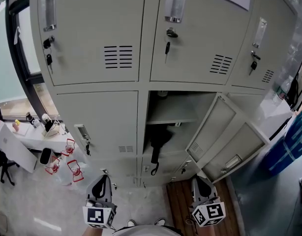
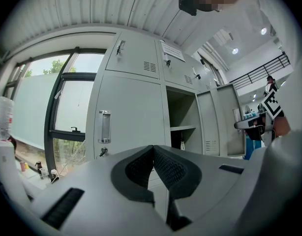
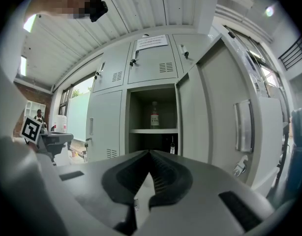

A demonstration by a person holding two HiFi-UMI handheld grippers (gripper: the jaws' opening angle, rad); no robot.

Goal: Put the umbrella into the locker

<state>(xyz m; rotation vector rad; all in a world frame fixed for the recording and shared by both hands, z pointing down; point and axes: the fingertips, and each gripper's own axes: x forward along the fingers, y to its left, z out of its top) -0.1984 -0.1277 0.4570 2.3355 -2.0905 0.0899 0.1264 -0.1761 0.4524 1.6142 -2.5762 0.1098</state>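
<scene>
One umbrella [image 1: 160,139], black, folded: sits in the lower bay of the open locker [image 1: 176,102], at 6 o'clock of the shelf [image 1: 171,118]. Its strap [image 1: 154,167] dangles past the sill. Bottle [image 3: 154,114]: on the shelf. Door [image 1: 210,127]: swung wide, at 3 o'clock of the bay. Left gripper [image 2: 153,149] and right gripper [image 3: 149,153]: at 6 o'clock of the locker, well apart from it, jaws closed tip to tip, nothing held. Judged: stowing looks done and the door remains. Tuck the strap in first, then push the door's free edge with the right gripper so nothing gets pinched.
</scene>
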